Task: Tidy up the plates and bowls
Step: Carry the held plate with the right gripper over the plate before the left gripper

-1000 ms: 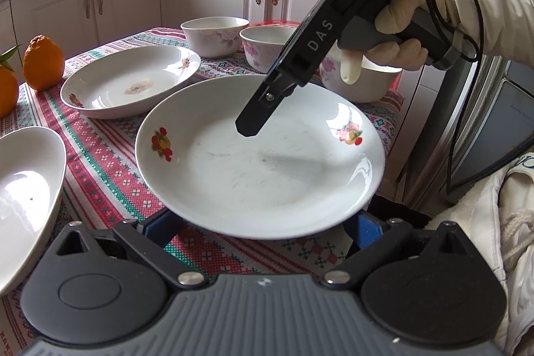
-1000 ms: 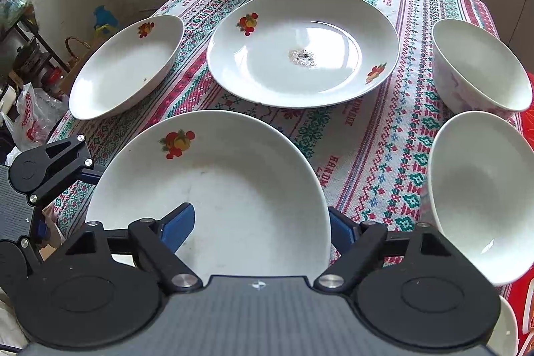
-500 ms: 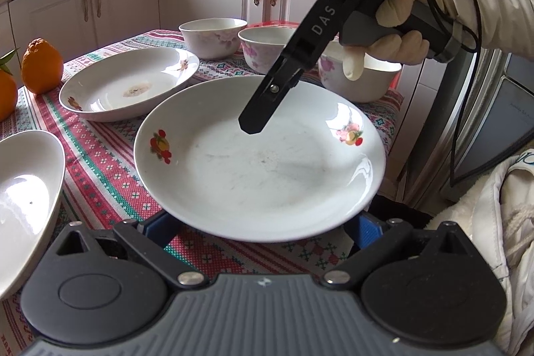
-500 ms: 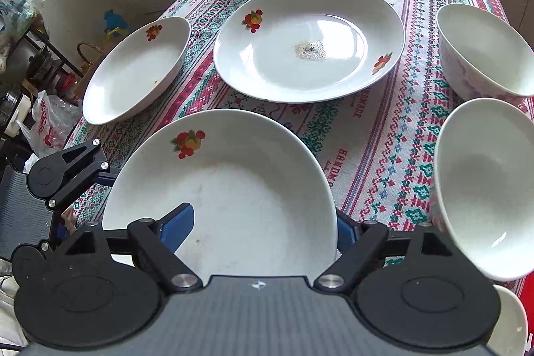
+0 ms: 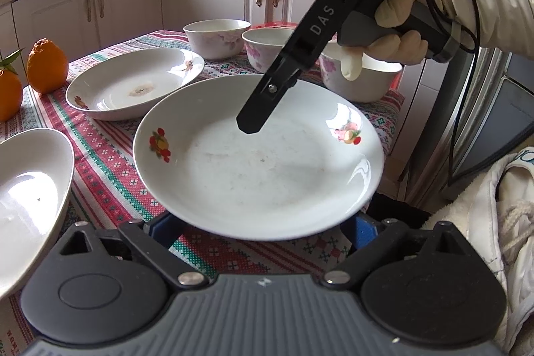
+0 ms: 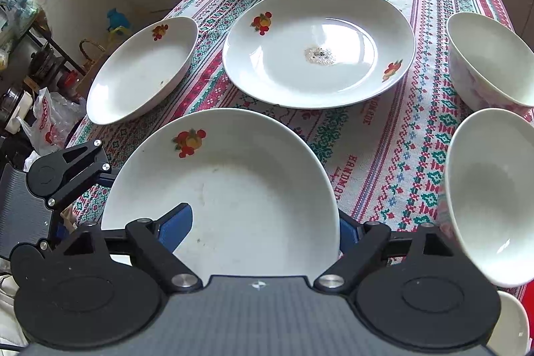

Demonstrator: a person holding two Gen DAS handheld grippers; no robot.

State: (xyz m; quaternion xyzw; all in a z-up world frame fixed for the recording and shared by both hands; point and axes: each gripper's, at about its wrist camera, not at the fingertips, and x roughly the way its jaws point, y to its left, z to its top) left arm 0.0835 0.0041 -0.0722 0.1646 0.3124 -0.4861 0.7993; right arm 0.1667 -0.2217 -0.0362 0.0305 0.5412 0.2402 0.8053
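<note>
Your right hand-held gripper [image 6: 262, 227] has been easing its jaws apart over the last second and is opening now. The rim of the nearest plate [image 5: 260, 162] sits between its fingers, one blue finger over the plate's inside and the other behind the rim. Your left hand-held gripper [image 5: 263, 226] stands wide and has begun closing, with the near rim of the same plate just ahead of it, lying over its fingertips. The plate itself has hardly shifted. It sits between the two hand-held grippers at the near edge of the tabletop [image 6: 383, 139].

I read this as the right hand letting the plate go. The plate is either being set down or passed to your left hand, so the stacking step is not yet done.

Beyond the right hand-held gripper lies the large plate [image 6: 317, 45], probably the stack's base. A deeper dish [image 6: 143, 69] lies to its left and two bowls [image 6: 490, 59] to its right.

Both left fingertips are hidden under the plate's rim, so I cannot tell whether they touch it. The right hand-held gripper's upper finger looks clear of the surface, though the side view is too poor to be sure. A third bowl is cut off at the right view's lower corner.
</note>
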